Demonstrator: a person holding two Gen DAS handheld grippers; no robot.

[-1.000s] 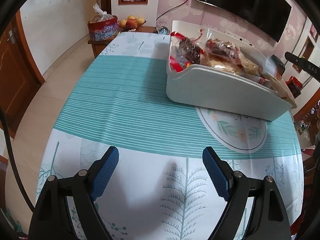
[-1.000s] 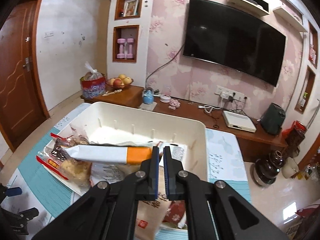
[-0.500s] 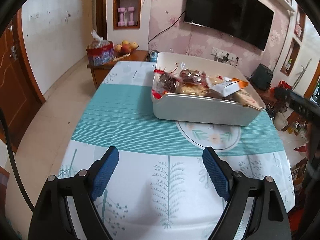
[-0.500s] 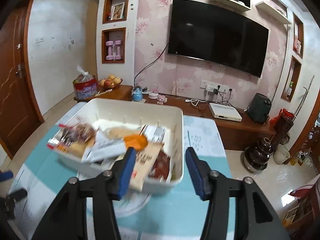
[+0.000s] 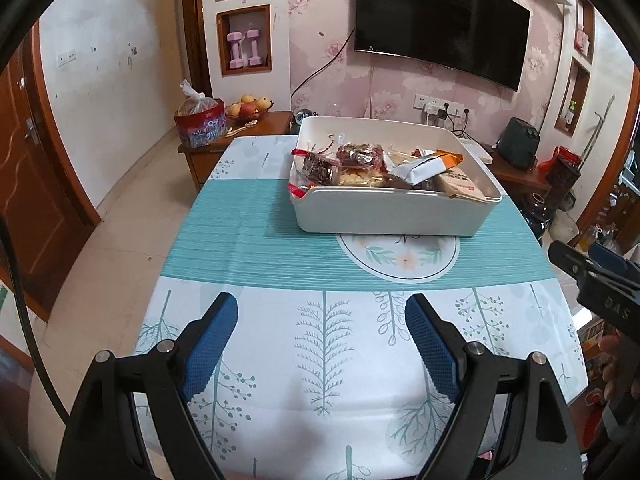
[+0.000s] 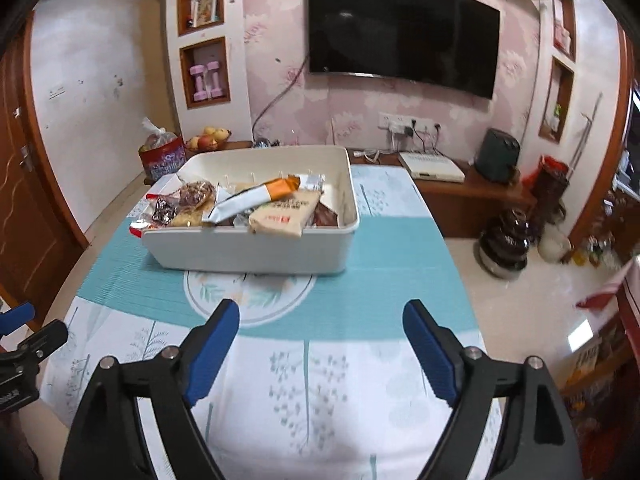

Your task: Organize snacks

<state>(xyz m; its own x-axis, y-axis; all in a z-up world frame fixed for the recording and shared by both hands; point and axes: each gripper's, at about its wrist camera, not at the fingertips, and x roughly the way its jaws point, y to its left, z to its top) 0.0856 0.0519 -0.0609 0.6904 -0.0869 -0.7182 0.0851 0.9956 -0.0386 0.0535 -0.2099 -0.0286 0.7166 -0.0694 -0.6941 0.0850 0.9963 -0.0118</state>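
On the table (image 5: 256, 248), over its teal and white leaf-print cloth, we held both grippers well back from the white bin (image 5: 394, 210) and pointed them down at the bare cloth near our edge. Our left gripper (image 5: 322, 332) stood with its blue pads wide apart and nothing between them. Our right gripper (image 6: 321, 338) had its jaws opening, also with nothing between them, only cloth below. In the left wrist view the right gripper showed at the right edge, just off the table's side.

We saw the snacks piled inside the bin, which sat on the teal band of the cloth, partly over a round flower print (image 6: 250, 294). A silver and orange packet (image 6: 256, 198) lay slantwise on top of the heap. Beside it a tan packet with a red label (image 6: 284, 216) leaned over the bin's near rim. Clear wrappers with dark and reddish pieces (image 5: 340, 160) filled the left part, and one red-edged wrapper (image 6: 138, 227) hung out over the left corner.

Behind the table we could see a dark television (image 6: 404, 28) on the pink wall and a fruit bowl (image 5: 248, 107) on a wooden cabinet.
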